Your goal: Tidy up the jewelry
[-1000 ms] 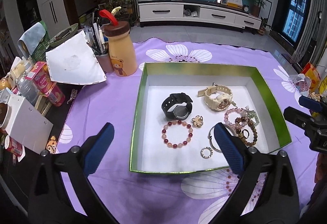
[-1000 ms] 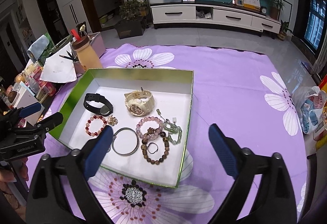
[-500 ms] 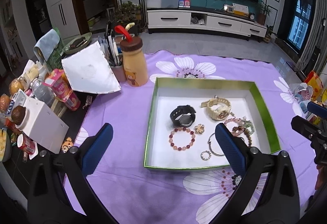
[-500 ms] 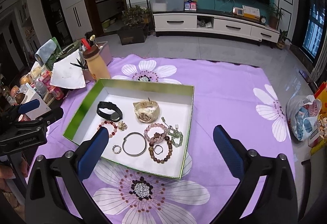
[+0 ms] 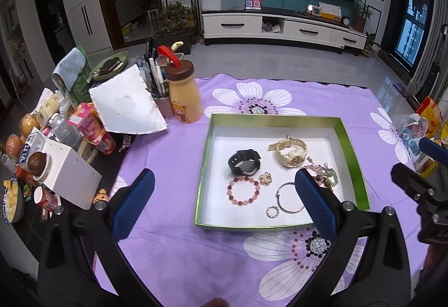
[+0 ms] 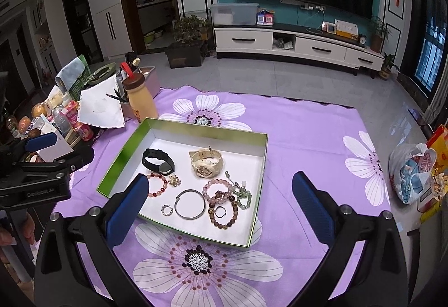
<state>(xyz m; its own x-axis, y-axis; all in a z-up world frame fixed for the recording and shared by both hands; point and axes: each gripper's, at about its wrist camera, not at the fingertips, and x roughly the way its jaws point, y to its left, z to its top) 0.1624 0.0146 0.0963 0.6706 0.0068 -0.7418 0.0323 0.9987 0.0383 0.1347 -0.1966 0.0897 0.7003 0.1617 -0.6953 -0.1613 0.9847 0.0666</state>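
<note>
You hold both grippers high above the purple flowered cloth [image 6: 308,122], and neither grips anything: the left gripper [image 5: 224,203] is spread wide, and so is the right gripper [image 6: 221,203]. All the jewelry lies in the green-walled box [image 6: 196,128], which sits toward the left side of the cloth. The black watch [image 6: 158,161] and the cream watch [image 6: 206,162] lie in the far half. Along the near wall sit the red bead bracelet [image 6: 157,185], the gold flower brooch [image 6: 174,180], the small sparkly ring [image 6: 166,209] and the silver bangle [image 6: 190,204].

The risk, as I judge it, is the knot in the near right corner of the box. There the pink bead bracelet [image 6: 217,190], the brown bead bracelet [image 6: 224,213], a dark ring [image 6: 220,212] and a green bead strand [image 6: 243,195] touch and overlap. If you close on one, you may drag its neighbours along or drop them onto the cloth. The small ring and the thin bangle lie flat, so wide pads may slip off them. The box looks light and could slide if you push down on its near wall
</note>
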